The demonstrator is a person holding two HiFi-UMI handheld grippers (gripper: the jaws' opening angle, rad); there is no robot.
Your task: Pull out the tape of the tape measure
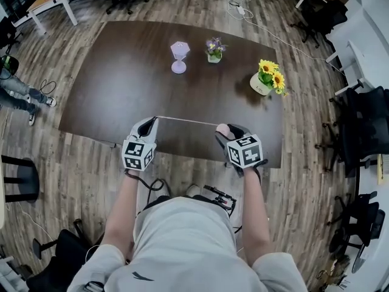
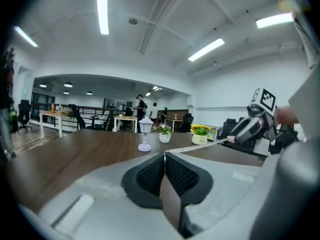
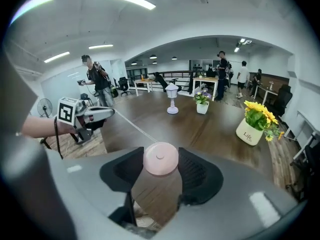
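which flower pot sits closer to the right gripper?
The white pot of yellow sunflowers, off to the right. The smaller purple-flower pot stands farther back, beside the lilac lantern.

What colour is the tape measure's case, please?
Pale pink; the tape measure's case shows best in the right gripper view.

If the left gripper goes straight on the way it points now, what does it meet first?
Probably the small flower pot, or the lantern just left of it; depth is unclear.

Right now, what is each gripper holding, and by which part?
The right gripper clamps the pink tape measure case by its sides; the left gripper pinches the pulled-out tape at its free end.
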